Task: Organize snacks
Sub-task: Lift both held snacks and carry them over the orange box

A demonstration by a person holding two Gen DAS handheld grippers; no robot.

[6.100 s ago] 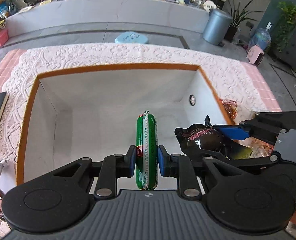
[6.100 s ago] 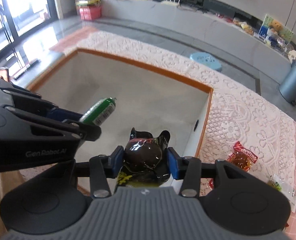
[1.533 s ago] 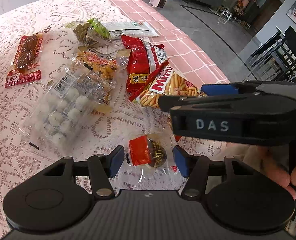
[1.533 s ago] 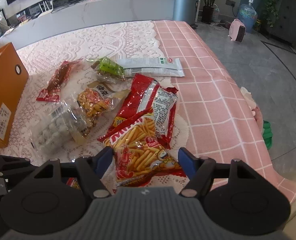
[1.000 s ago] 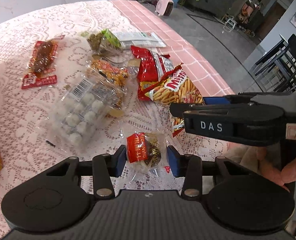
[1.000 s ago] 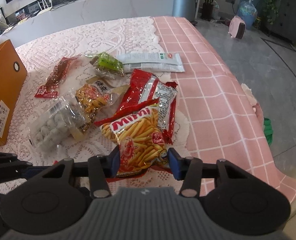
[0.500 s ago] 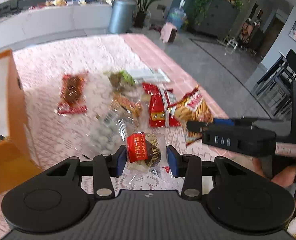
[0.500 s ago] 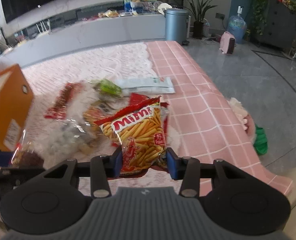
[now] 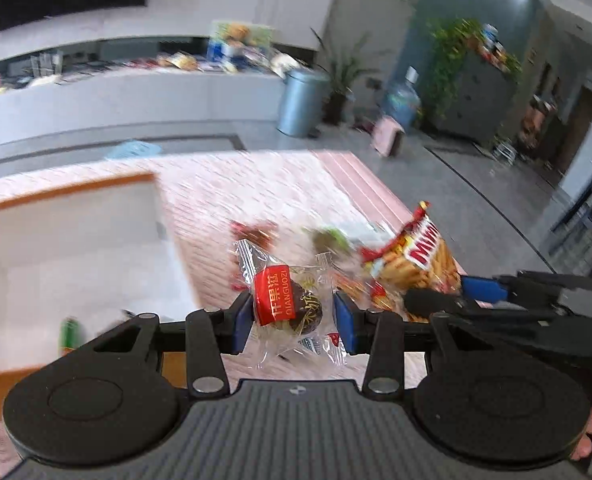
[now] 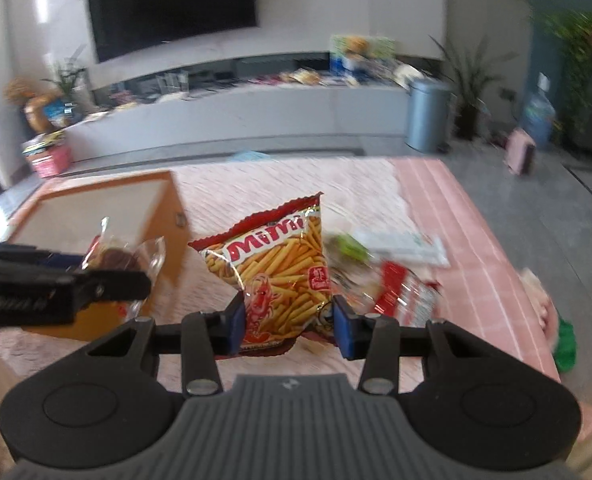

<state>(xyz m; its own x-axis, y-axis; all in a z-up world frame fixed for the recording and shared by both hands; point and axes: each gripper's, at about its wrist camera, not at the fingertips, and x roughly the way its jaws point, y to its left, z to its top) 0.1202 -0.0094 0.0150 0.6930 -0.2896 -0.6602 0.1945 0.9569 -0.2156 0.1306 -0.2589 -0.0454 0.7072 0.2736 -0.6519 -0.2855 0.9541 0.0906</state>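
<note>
My left gripper [image 9: 294, 322] is shut on a small clear-wrapped dark snack with a red label [image 9: 286, 304], held in the air beside the open orange box [image 9: 68, 196]. My right gripper [image 10: 290, 322] is shut on the red Mimi fries bag [image 10: 280, 264], lifted off the table. The same fries bag [image 9: 411, 264] and the right gripper [image 9: 443, 298] show at the right of the left wrist view. In the right wrist view the left gripper [image 10: 112, 268] and its snack [image 10: 116, 258] sit at the left, in front of the box [image 10: 108, 200].
A green sausage [image 9: 68, 334] lies inside the box. More snack packets [image 10: 399, 264] stay scattered on the lace cloth right of the box, blurred. The pink checked table edge [image 10: 507, 264] runs along the right. A grey bin [image 10: 427, 116] stands on the floor beyond.
Both grippers have risen off the table with their snacks and swung left toward the orange box, which now fills the left of both views. The view has tilted up to show the room.
</note>
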